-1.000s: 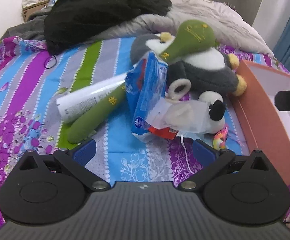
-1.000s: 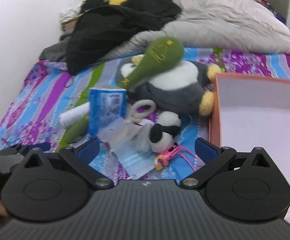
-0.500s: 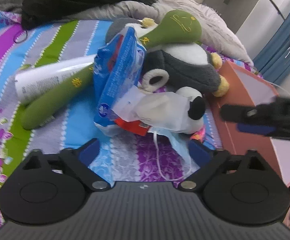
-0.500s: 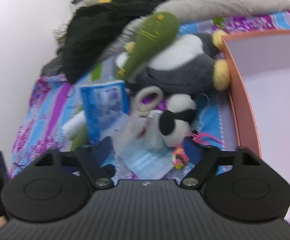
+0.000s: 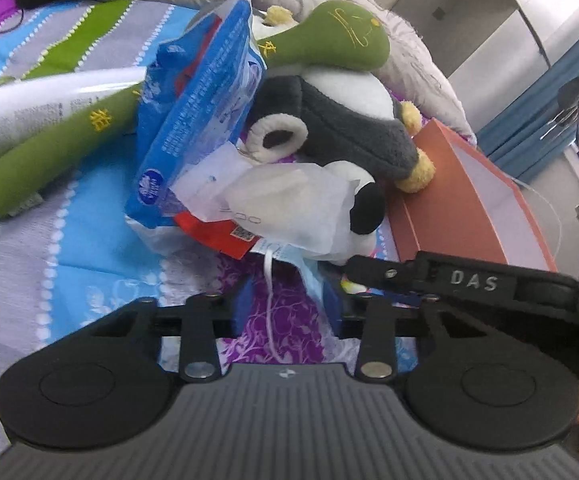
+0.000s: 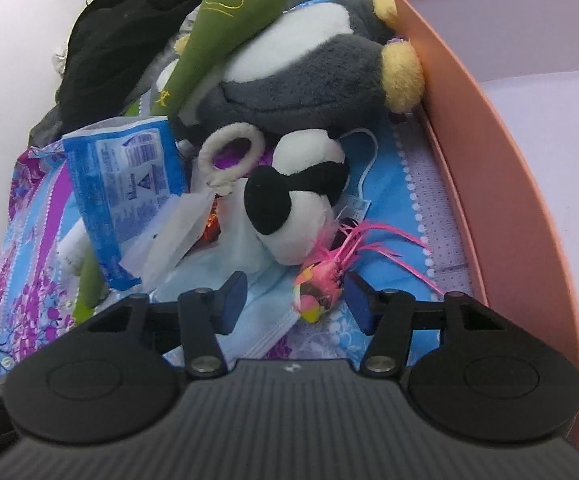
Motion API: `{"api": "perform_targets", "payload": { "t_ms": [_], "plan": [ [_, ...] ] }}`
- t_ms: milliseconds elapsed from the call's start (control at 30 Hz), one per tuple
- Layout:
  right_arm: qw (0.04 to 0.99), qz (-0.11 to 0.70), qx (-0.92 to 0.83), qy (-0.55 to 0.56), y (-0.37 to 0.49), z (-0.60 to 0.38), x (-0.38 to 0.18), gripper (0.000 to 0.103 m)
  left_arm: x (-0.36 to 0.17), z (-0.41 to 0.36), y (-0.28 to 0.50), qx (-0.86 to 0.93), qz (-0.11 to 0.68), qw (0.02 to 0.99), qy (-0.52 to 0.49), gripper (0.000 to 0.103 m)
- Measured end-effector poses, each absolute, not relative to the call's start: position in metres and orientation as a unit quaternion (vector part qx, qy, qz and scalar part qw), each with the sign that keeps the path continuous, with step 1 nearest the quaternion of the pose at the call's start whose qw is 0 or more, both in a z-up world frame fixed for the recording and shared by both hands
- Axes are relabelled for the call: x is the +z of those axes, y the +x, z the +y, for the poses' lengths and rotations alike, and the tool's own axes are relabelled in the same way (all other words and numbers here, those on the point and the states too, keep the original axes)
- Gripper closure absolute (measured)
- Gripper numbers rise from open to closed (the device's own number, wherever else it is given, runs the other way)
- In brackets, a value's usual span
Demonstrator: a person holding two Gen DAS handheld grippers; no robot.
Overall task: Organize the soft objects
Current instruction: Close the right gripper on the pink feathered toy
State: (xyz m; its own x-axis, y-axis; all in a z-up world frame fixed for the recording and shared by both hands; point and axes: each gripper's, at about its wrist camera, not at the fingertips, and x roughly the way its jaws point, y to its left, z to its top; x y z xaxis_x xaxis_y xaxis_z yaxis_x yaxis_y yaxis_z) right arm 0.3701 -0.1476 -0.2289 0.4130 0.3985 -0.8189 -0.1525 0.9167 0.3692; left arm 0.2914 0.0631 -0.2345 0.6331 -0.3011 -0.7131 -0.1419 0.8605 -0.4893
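Both tongs have just been closing: left tongs (image 5: 287, 306) part-open around the blue face mask (image 5: 309, 280), not pressing; right tongs (image 6: 295, 306) part-open, the pink feathered toy (image 6: 323, 280) between them on the bed (image 6: 409, 184).

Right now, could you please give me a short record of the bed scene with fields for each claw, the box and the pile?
left claw: closing, blue pads astride the pale blue face mask and its white ear loop
right claw: closing, small pink feathered toy between pads, not yet pinched
box: orange cardboard box, nothing visible inside
pile: grey-and-white plush penguin, green plush club, blue tissue pack
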Motion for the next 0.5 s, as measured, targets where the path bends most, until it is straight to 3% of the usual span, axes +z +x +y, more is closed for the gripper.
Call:
{"api": "perform_targets", "payload": {
  "t_ms": [133,233,300,500],
  "plan": [
    [0.82,0.535,0.148,0.137,0.377,-0.151,-0.24,0.046,-0.243,0.061,0.3,-0.044,0.431,0.859,-0.273,0.076],
    [0.803,0.557,0.139,0.158,0.381,-0.157,-0.25,0.071,-0.246,0.056,0.306,-0.054,0.433,0.859,-0.269,0.085],
    [0.798,0.56,0.141,0.172,0.379,-0.162,-0.25,0.071,-0.244,0.053,0.307,-0.056,0.432,0.86,-0.264,0.095],
    [0.809,0.545,0.15,0.162,0.362,-0.166,-0.227,0.072,-0.228,0.045,0.296,-0.05,0.421,0.868,-0.259,0.099]
  ]
}}
